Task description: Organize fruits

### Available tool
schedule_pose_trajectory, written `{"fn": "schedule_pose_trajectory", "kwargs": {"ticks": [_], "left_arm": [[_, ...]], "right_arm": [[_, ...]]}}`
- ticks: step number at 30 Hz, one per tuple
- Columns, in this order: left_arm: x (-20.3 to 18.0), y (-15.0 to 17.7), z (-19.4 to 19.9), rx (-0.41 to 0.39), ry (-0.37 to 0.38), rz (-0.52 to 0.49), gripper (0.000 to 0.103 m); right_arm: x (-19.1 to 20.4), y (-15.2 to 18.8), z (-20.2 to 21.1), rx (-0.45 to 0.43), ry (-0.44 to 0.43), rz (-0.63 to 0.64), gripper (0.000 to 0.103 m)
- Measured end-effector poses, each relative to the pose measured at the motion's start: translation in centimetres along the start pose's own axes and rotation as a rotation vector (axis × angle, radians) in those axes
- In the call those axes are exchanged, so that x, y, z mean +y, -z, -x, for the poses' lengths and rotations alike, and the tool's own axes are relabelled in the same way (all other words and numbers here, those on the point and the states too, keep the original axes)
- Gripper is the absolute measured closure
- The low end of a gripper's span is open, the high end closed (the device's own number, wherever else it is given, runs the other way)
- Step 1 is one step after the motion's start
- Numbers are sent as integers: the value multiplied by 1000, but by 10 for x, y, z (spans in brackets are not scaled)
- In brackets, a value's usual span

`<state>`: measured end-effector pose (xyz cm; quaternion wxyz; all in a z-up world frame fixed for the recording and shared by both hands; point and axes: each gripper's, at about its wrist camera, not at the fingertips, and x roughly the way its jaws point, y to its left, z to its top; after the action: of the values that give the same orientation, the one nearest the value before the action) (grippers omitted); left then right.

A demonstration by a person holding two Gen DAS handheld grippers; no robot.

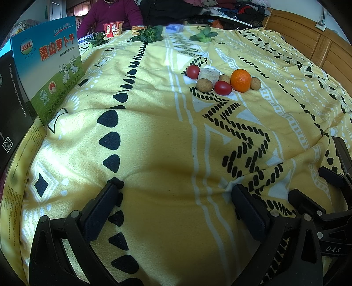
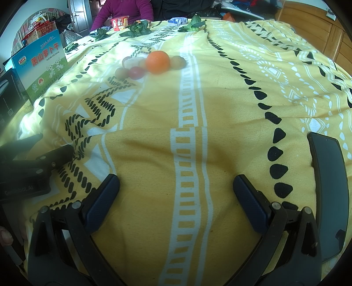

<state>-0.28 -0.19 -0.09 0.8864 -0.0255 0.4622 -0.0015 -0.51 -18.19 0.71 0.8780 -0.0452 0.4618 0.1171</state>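
A cluster of fruit lies on the yellow patterned blanket point(image 1: 154, 136): an orange point(image 1: 240, 80), two red tomatoes point(image 1: 193, 71) point(image 1: 222, 87), brown round fruits point(image 1: 204, 85) point(image 1: 255, 83) and a pale cut chunk point(image 1: 208, 74). In the right wrist view the orange point(image 2: 157, 61) and its neighbours look blurred. My left gripper point(image 1: 176, 191) is open and empty, well short of the fruit. My right gripper point(image 2: 176, 184) is open and empty too, resting low over the blanket. The right gripper's body point(image 1: 325, 211) shows at the lower right of the left wrist view.
A blue and green box point(image 1: 50, 68) stands at the left edge beside a black box point(image 1: 11, 105). Leafy greens point(image 1: 149, 34) and a red noodle cup point(image 1: 113, 28) lie at the far end, in front of a seated person point(image 1: 110, 15). A dark phone point(image 2: 330, 187) lies at the right.
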Motion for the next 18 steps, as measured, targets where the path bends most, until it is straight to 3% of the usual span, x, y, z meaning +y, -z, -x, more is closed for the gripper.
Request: {"fn": "schedule_pose_trajectory", "kwargs": {"ticks": [18], "left_arm": [[-1,-1,0,0,3,2,0]], "right_arm": [[0,0,0,0,0,0,0]]}}
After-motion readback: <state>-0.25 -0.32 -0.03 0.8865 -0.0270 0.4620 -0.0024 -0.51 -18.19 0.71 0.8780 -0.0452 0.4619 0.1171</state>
